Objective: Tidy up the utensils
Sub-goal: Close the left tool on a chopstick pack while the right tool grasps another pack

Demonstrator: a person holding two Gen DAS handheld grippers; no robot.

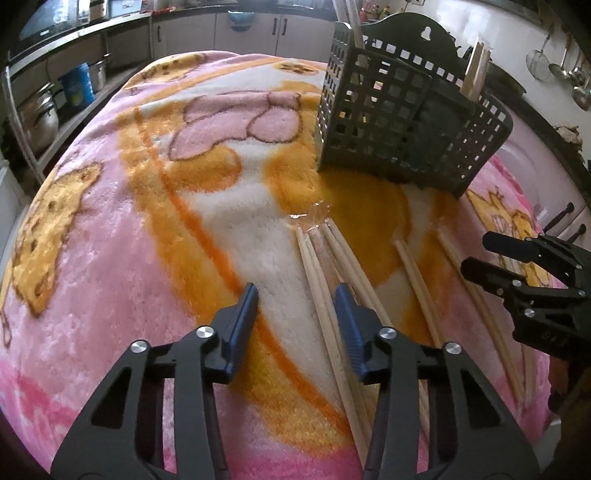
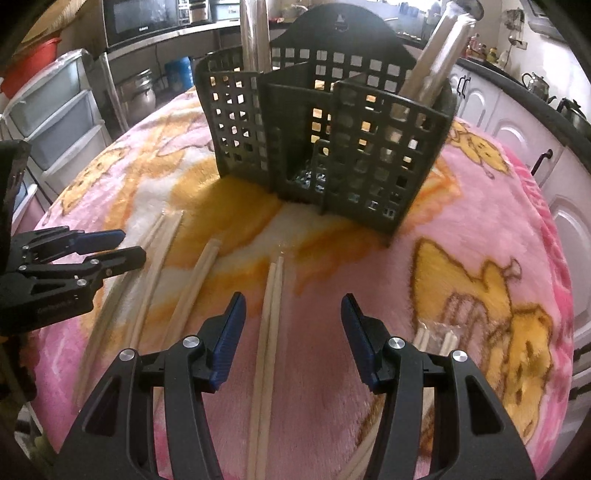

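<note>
Dark green plastic lattice caddy (image 2: 325, 147) already holds a few pale wooden chopsticks, upright in its compartments; several pairs (image 2: 271, 332) remain flat on the pink-and-orange fleece blanket (image 1: 110, 258) (so the job is partway, I judge). The left gripper (image 1: 297, 295) is part-open and empty over one pair (image 1: 317, 295). The right gripper (image 2: 293, 306), half-open and empty, straddles another

white cabinets (image 2: 517, 122) | microwave (image 2: 144, 18) on shelf | plastic drawers (image 2: 55, 122) | daylight
</note>
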